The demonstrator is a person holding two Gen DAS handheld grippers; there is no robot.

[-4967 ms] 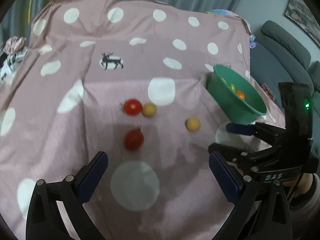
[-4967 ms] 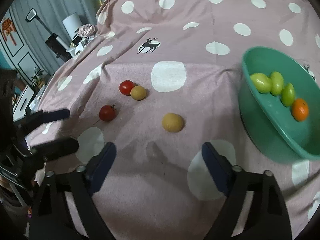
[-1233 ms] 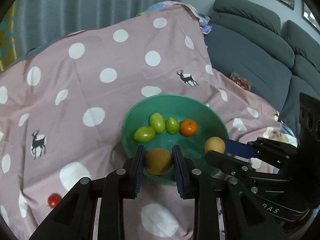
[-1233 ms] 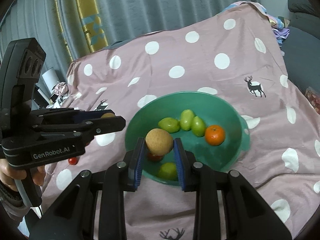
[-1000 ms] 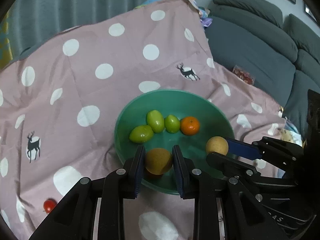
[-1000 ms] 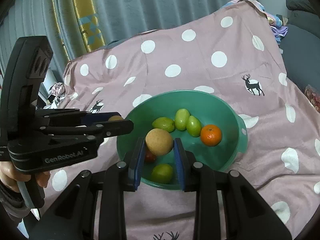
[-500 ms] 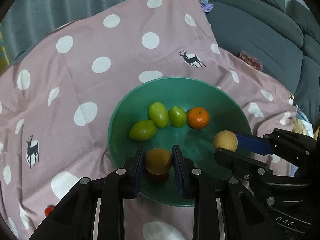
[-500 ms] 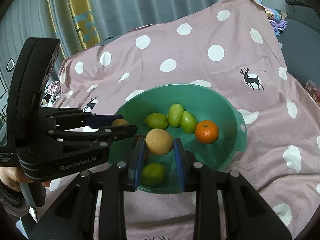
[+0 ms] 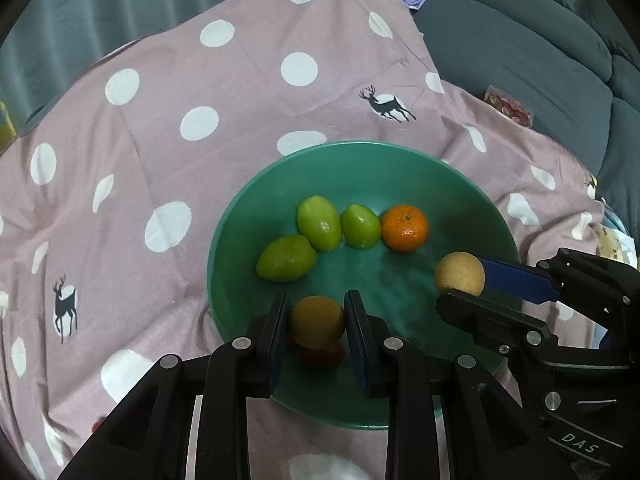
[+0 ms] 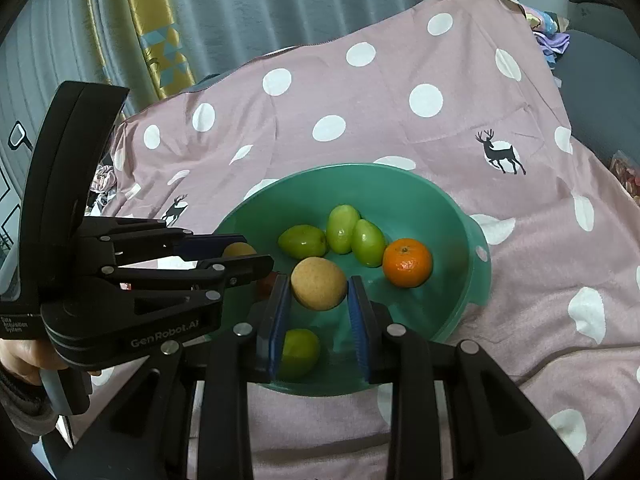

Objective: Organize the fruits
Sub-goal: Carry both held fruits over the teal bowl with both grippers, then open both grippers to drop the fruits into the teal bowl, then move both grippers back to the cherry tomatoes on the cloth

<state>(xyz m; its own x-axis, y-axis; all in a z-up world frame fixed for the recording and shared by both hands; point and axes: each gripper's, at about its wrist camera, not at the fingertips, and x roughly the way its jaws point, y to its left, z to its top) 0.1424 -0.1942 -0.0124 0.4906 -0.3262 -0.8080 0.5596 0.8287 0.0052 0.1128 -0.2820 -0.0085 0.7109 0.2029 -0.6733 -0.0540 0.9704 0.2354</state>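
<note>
left gripper clamped on brown fruit | right gripper clamped on tan fruit | both over green bowl | risk: simultaneous drops may bounce fruit over the rim

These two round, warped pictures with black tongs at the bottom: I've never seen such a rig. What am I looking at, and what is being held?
No robot here: a person holds a hand-held gripper in each hand, each carrying a wide-angle camera looking along its two fingers. One picture comes from the left gripper, the other from the right gripper; each also sees the other. Both are shut on a round tan fruit, the left fruit and the right fruit, above a green bowl. The bowl sits on a pink dotted cloth and contains green fruits and an orange.
</note>
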